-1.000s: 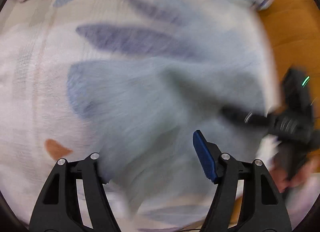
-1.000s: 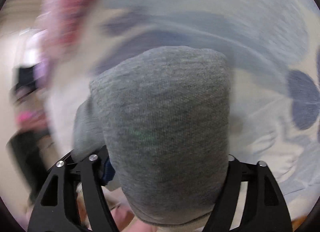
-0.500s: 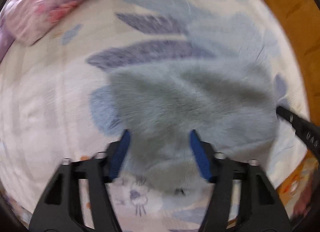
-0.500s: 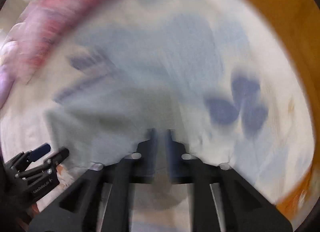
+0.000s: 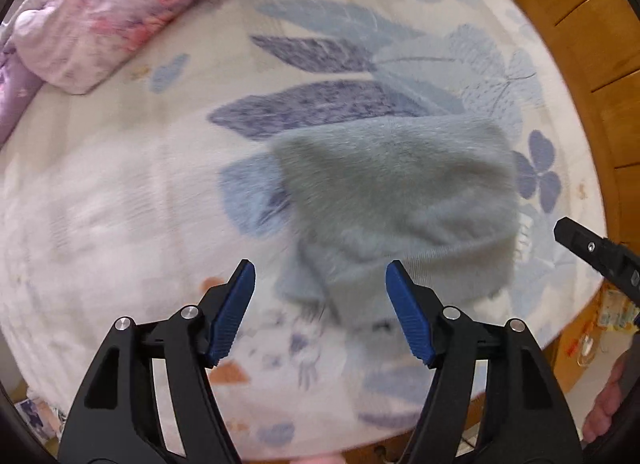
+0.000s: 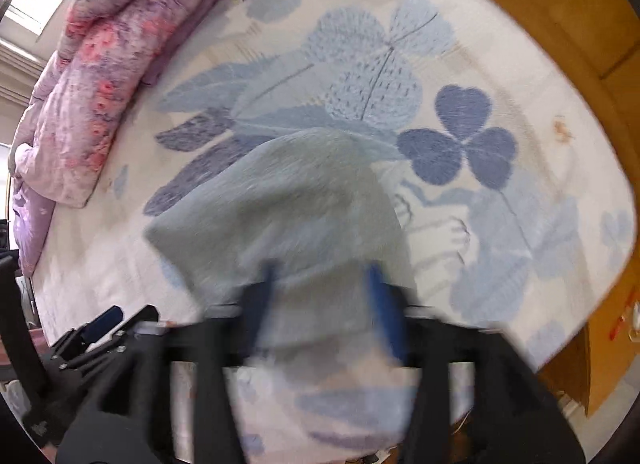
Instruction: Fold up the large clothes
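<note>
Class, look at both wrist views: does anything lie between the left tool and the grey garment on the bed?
Nothing visible does. The left tool, its jaws opening, hangs directly over the grey garment, with only the patterned bed sheet around it.

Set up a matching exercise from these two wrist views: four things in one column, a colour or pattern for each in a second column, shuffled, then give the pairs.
Things:
1. folded garment
2. quilt
3. bed frame
4. pads of the left tongs

Colours:
A. orange-brown wood
B. plain grey
C. blue
D. pink and purple flowers

Pairs: 1-B, 2-D, 3-A, 4-C
</note>
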A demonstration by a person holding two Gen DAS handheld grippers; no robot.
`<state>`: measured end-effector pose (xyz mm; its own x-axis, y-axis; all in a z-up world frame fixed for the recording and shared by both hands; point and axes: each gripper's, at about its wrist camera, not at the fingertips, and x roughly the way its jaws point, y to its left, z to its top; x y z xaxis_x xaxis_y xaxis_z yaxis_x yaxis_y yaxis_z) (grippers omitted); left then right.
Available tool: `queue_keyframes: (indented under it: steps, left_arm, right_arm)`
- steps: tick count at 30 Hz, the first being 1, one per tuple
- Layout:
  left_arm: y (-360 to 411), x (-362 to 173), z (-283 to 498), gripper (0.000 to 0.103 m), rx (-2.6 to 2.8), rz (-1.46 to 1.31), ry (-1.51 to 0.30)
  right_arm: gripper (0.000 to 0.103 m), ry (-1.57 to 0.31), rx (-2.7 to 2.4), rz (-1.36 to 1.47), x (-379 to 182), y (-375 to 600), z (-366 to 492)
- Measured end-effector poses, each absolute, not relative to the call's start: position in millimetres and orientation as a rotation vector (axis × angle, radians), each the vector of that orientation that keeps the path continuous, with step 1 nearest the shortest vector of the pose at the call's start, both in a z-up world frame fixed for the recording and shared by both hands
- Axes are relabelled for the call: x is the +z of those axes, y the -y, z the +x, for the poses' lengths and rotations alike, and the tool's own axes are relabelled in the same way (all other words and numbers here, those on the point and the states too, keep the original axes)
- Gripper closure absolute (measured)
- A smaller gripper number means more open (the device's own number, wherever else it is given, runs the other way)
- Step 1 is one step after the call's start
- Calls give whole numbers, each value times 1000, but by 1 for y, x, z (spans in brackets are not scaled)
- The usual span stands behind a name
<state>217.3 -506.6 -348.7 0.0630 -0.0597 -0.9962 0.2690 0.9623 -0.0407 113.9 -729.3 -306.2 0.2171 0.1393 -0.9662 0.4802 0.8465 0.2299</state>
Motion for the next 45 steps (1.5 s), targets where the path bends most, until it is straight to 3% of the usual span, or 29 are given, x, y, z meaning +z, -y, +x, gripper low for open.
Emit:
queue_keyframes:
  steps: [1, 3, 5, 15, 21, 28, 45]
  left_arm:
    - [498, -328, 210, 34, -253, 161, -1467]
    - [480, -290, 194, 32, -275, 147, -1415]
    - [465, -259, 174, 31, -304, 146, -1377]
    - [354, -118, 57, 28, -417, 141, -1159]
    - [290, -63, 7, 25, -403, 157, -1041]
    - [249, -38, -20, 19, -382, 164, -950]
    - [236, -31, -3, 16, -353, 181, -860]
  right_arm:
    - [40, -1323, -246, 556, -294, 720, 114]
    - [24, -1284, -250, 512, -257, 697, 99]
    - [17, -1272, -349, 392, -225, 673, 85]
    - [13, -1011, -361, 309, -89, 531, -15]
    - [13, -915, -375, 261, -55, 463, -57]
    - [11, -821, -402, 194, -32, 417, -84]
    - [10, -810, -433, 239, -40, 414, -69]
